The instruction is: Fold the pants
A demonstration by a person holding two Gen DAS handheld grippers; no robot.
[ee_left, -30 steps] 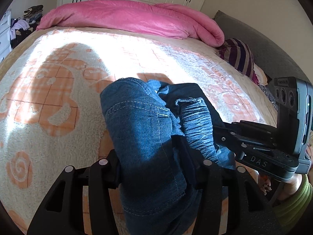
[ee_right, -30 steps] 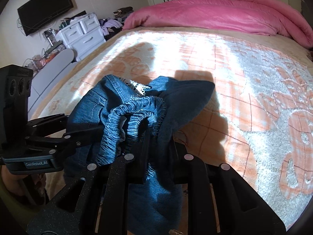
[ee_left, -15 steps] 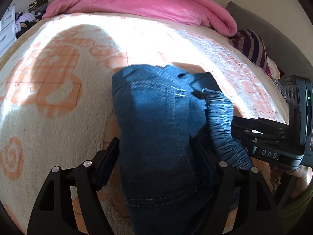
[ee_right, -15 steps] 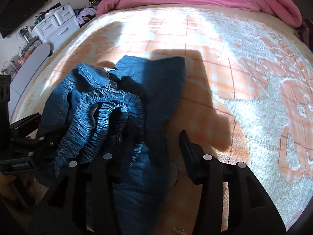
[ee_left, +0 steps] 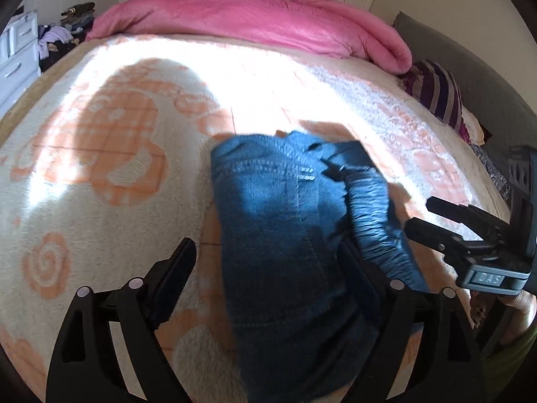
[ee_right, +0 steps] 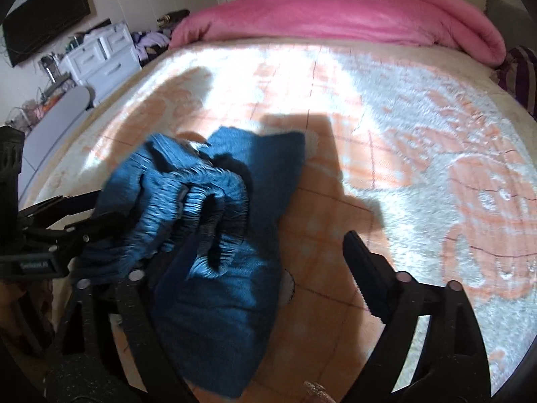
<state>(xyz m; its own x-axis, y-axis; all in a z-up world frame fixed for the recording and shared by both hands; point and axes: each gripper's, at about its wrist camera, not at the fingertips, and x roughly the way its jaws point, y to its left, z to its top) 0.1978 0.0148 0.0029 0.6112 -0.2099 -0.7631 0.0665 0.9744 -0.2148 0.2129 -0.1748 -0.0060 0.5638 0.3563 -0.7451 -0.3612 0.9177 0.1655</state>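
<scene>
In the left wrist view, a small grey plate on the right gripper (ee_left: 416, 215) body reads "DAS" in pale capitals, slightly blurred. In the right wrist view, a dark label (ee_right: 34, 265) on the left gripper (ee_right: 72, 213) body carries one line of small pale letters, too smeared to read. No other writing can be read.

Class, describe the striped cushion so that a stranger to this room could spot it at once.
Start at the big bed with its cream and orange blanket. Follow the rolled pink duvet to its right end. The cushion lies just beyond it, the only thing with dark purple and pale stripes.
</scene>
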